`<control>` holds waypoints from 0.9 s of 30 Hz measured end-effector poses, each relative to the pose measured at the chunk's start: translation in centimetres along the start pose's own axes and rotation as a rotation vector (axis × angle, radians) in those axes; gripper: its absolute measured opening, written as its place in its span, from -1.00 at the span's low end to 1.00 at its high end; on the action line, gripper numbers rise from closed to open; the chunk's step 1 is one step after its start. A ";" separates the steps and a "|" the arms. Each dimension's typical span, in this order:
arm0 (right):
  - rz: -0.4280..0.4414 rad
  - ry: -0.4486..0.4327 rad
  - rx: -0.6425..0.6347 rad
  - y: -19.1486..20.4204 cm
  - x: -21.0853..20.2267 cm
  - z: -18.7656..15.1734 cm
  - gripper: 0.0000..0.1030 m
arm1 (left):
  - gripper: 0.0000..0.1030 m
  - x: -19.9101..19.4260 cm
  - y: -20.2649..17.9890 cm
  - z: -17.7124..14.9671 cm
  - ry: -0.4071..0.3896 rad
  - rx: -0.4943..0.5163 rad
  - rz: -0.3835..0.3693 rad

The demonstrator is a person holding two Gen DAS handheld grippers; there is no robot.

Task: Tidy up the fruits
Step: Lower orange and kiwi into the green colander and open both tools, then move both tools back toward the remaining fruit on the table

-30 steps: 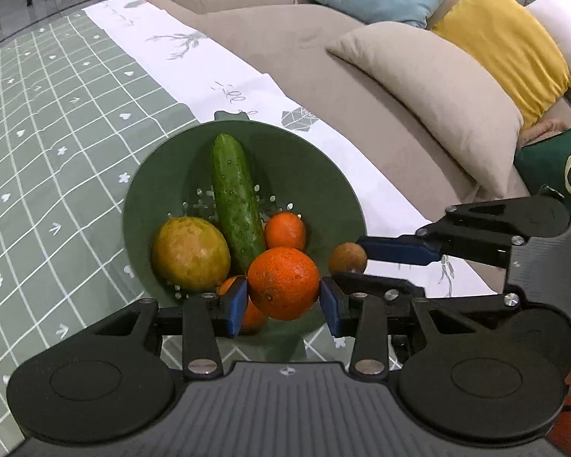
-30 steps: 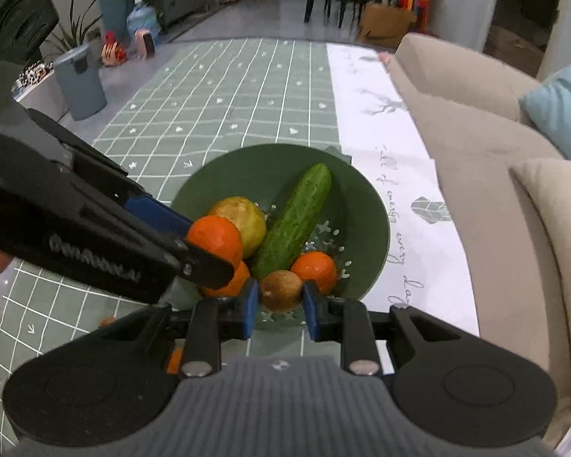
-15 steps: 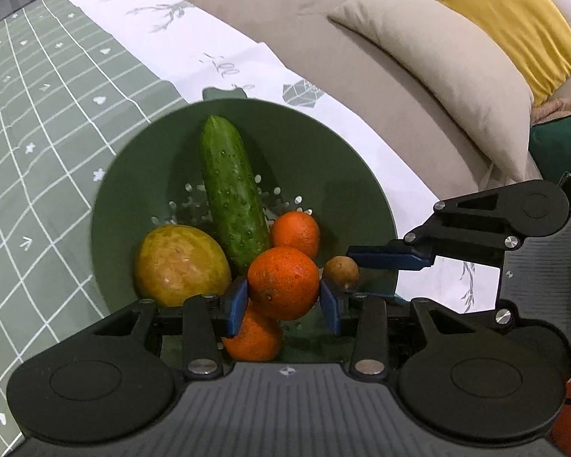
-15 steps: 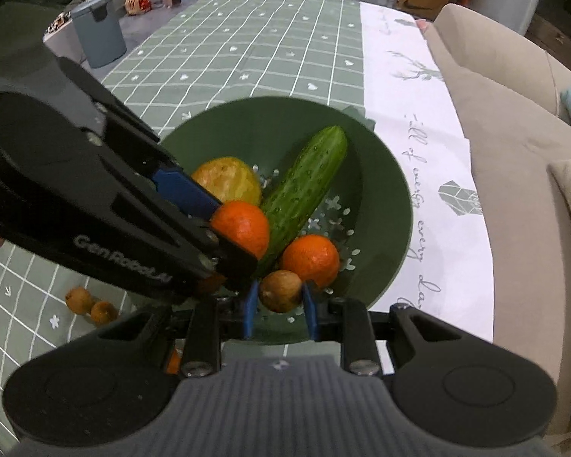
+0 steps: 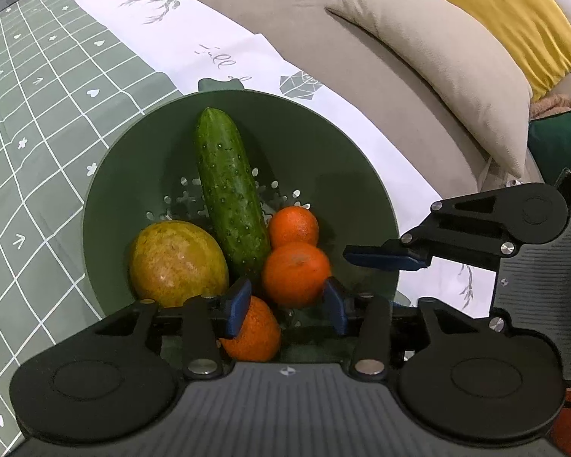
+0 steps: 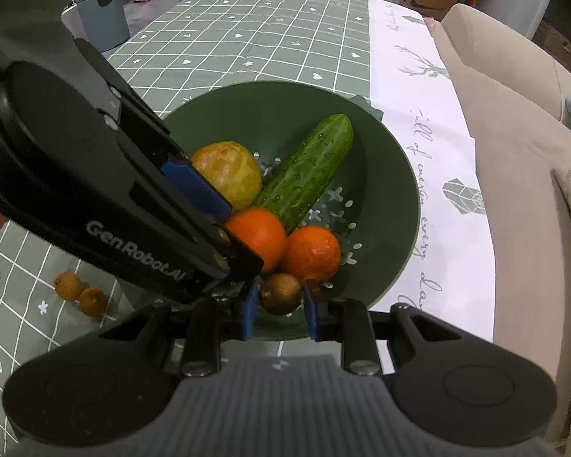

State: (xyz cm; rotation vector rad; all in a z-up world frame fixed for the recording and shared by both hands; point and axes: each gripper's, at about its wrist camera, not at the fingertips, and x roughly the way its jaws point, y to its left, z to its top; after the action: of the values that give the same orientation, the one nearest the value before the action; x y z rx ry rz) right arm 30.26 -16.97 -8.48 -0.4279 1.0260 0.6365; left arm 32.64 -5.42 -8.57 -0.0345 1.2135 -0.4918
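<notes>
A green strainer bowl (image 5: 323, 144) holds a cucumber (image 5: 228, 198), a yellow-green round fruit (image 5: 177, 262) and three oranges. My left gripper (image 5: 287, 301) is open over the bowl's near rim; the orange (image 5: 296, 273) it held lies in the bowl between its spread blue pads (image 5: 238, 302). My right gripper (image 6: 278, 306) is shut on a small brown fruit (image 6: 279, 293) just above the bowl's near edge (image 6: 399, 175). In the right wrist view the left gripper (image 6: 243, 251) covers the bowl's left side. In the left wrist view the right gripper's fingers (image 5: 384, 259) reach in from the right.
Two small brown fruits (image 6: 80, 292) lie on the green checked tablecloth (image 6: 247, 38) left of the bowl. A beige sofa (image 5: 361, 57) with cushions runs along the table's far side. A white cloth strip (image 6: 430, 133) borders that edge.
Both grippers moved down toward the bowl. My left gripper opened and let its orange settle among the other fruit. My right gripper still grips the brown fruit, now closer to the bowl.
</notes>
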 end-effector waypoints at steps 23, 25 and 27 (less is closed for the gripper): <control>-0.063 -0.161 0.355 4.6 -8.3 -6.2 -0.36 | 0.12 -10.1 -3.9 -10.1 -0.230 0.229 0.239; -0.070 -0.175 0.394 5.3 -8.6 -7.3 -0.36 | 0.11 -9.9 -4.1 -11.5 -0.220 0.240 0.250; -0.074 -0.187 0.426 6.2 -9.1 -8.5 -0.36 | 0.11 -9.7 -4.3 -12.8 -0.219 0.246 0.255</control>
State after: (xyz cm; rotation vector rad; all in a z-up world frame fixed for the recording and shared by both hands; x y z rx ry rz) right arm 17.30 -20.09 -4.61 -0.0313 0.9317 0.3682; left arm 17.08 -2.59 -3.43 0.2676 0.9211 -0.3993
